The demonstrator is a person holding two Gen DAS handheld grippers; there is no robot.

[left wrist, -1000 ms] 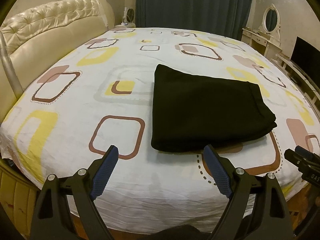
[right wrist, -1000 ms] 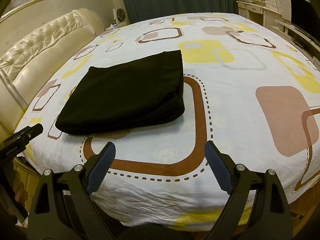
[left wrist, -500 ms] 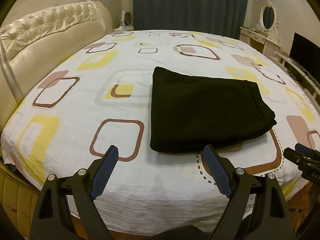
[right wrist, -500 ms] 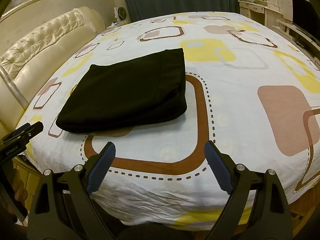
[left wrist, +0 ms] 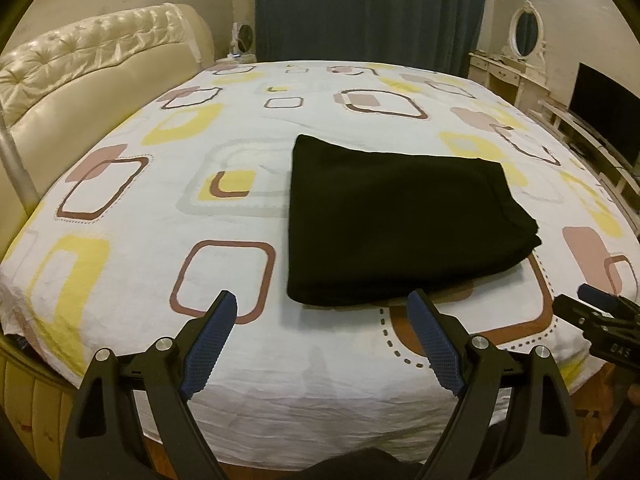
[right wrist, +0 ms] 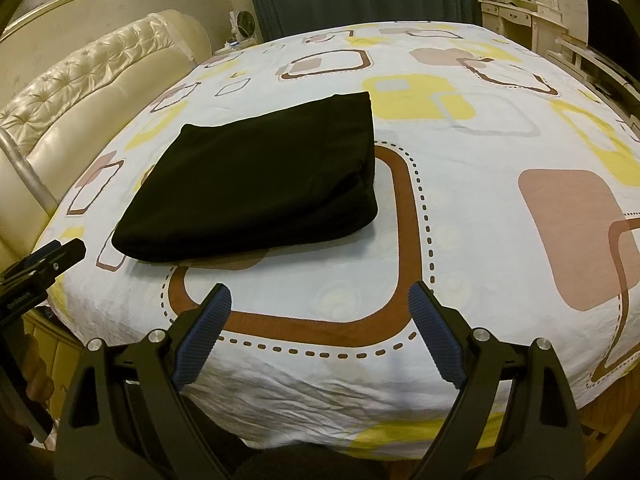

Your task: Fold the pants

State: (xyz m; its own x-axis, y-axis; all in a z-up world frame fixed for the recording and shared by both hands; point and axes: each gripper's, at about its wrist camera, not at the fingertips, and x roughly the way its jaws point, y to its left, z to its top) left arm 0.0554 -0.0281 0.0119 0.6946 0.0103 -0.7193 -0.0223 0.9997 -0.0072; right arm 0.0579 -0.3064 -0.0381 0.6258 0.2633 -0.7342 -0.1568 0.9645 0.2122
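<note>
Black pants [left wrist: 396,216] lie folded into a flat rectangle on the patterned bed sheet [left wrist: 160,240]; they also show in the right wrist view [right wrist: 256,188]. My left gripper [left wrist: 322,300] is open and empty, held near the bed's front edge, just short of the pants' near edge. My right gripper [right wrist: 320,292] is open and empty, to the right of the pants and apart from them. The right gripper's tip shows at the right edge of the left wrist view [left wrist: 600,320], and the left gripper's tip shows at the left of the right wrist view [right wrist: 44,268].
A cream tufted headboard [left wrist: 92,64] runs along the left. Dark curtains [left wrist: 372,8] hang behind the bed. A white vanity with oval mirror [left wrist: 524,60] and a dark TV screen [left wrist: 604,112] stand at the right. A small fan [right wrist: 242,24] sits by the headboard.
Both grippers have drawn back and lifted slightly from the bed; the pants look a little farther away. The pants have not moved. Both grippers stay open.
</note>
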